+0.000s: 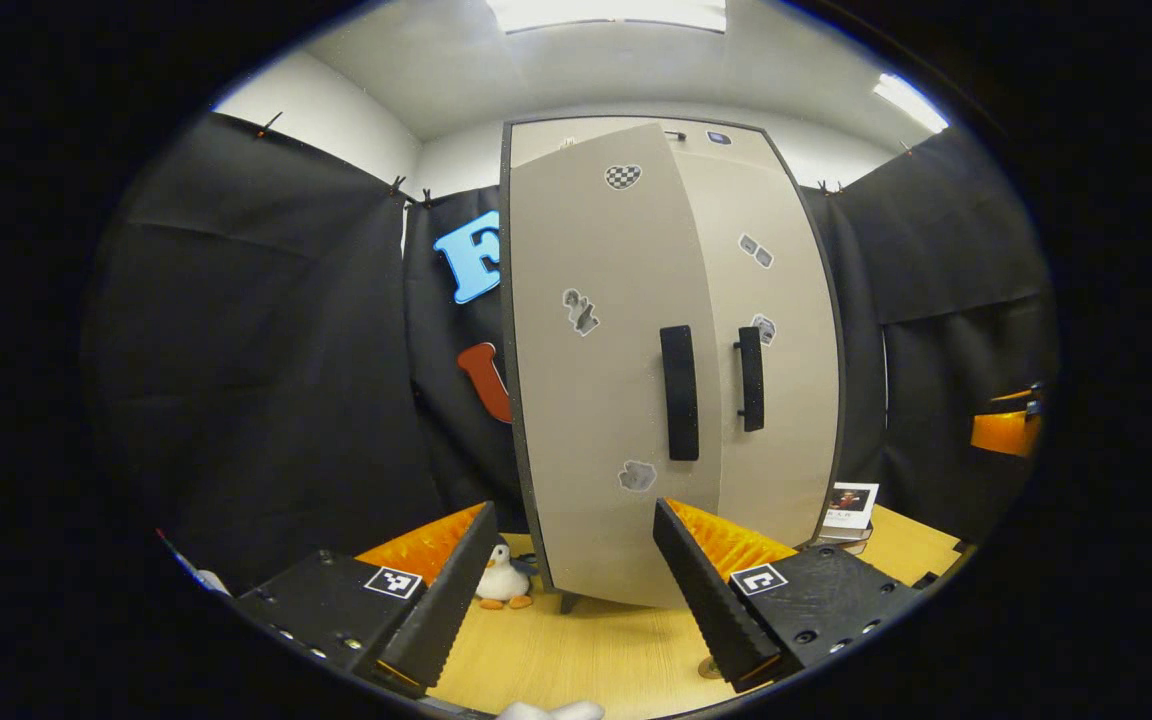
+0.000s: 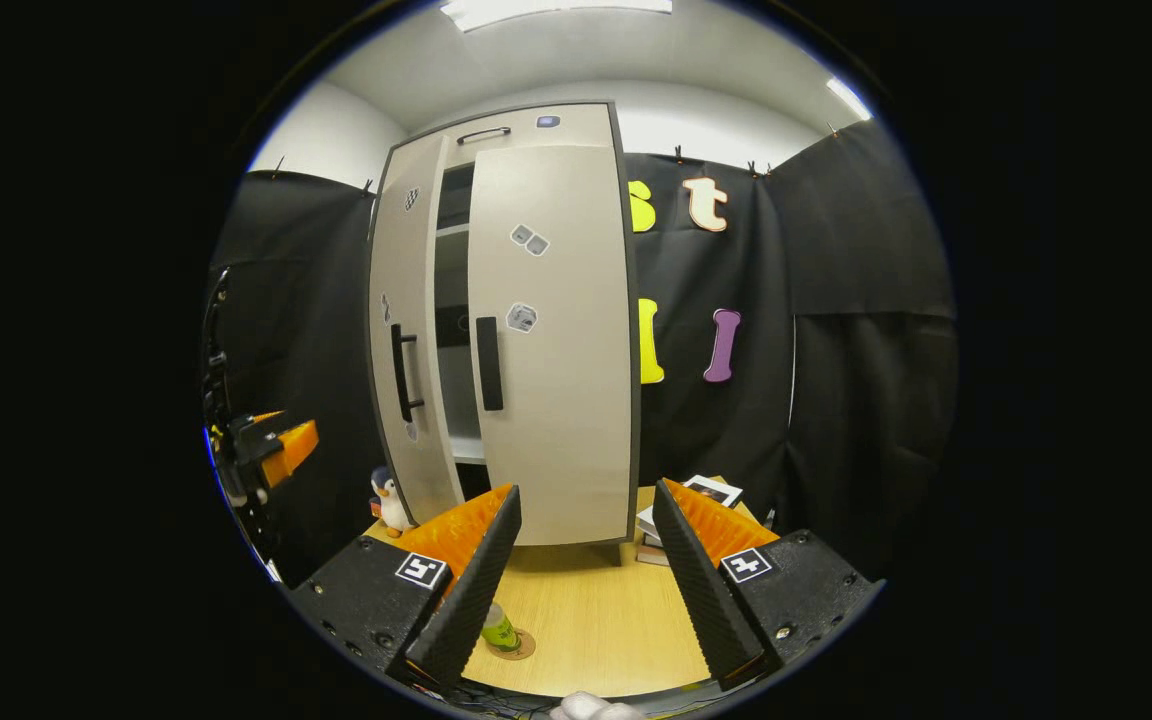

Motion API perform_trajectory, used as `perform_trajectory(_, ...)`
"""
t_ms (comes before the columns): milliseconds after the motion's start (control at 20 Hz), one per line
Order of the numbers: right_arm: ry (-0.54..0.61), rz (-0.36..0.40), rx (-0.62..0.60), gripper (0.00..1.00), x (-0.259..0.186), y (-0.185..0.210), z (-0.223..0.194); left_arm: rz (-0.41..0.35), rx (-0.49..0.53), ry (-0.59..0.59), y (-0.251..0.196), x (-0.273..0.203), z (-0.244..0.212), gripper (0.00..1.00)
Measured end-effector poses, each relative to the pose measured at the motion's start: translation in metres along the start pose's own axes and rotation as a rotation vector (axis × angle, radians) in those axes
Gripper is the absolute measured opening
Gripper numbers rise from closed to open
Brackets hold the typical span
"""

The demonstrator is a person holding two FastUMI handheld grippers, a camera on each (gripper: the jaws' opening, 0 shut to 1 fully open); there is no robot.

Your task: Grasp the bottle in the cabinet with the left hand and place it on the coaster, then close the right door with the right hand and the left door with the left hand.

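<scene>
The tall beige cabinet [image 1: 656, 140] stands on the wooden table. Its left door [image 1: 601, 400] hangs ajar, with its black handle [image 1: 678, 392] straight ahead of my open left gripper [image 1: 573, 510], which holds nothing. The right door [image 1: 776, 380] lies flush against the cabinet. In the right gripper view the left door [image 2: 401, 330] leaves a gap showing shelves [image 2: 451, 340], and the right door [image 2: 551, 340] looks shut. A small green bottle [image 2: 499, 630] stands upright on the round coaster [image 2: 521, 648], just beside a finger of my open right gripper [image 2: 586, 490]. The left gripper [image 2: 271, 450] shows at far left.
A toy penguin [image 1: 504, 580] stands by the cabinet's left foot. A stack of books [image 1: 851, 512] lies to the cabinet's right on the table [image 1: 586, 650]. Black cloth walls close in all round. The right gripper [image 1: 1006, 425] shows at the far right edge.
</scene>
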State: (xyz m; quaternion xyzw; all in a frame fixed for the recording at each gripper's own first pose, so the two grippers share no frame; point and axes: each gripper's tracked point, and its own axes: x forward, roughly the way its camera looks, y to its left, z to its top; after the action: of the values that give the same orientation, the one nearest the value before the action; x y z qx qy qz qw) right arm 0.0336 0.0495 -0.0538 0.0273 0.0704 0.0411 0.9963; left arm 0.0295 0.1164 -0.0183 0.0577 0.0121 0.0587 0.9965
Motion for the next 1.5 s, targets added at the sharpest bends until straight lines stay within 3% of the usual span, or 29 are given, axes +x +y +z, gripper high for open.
perform_trajectory(200, 0.015, 0.025, 0.006, 0.82, 0.005, 0.012, -0.010, -0.026, -0.043, 0.010, -0.017, -0.016, -0.010, 0.96)
perform_trajectory(1500, -0.041, 0.021, -0.046, 0.82, -0.004, 0.020, -0.006, -0.012, -0.027, 0.033, -0.011, -0.030, -0.018, 0.96)
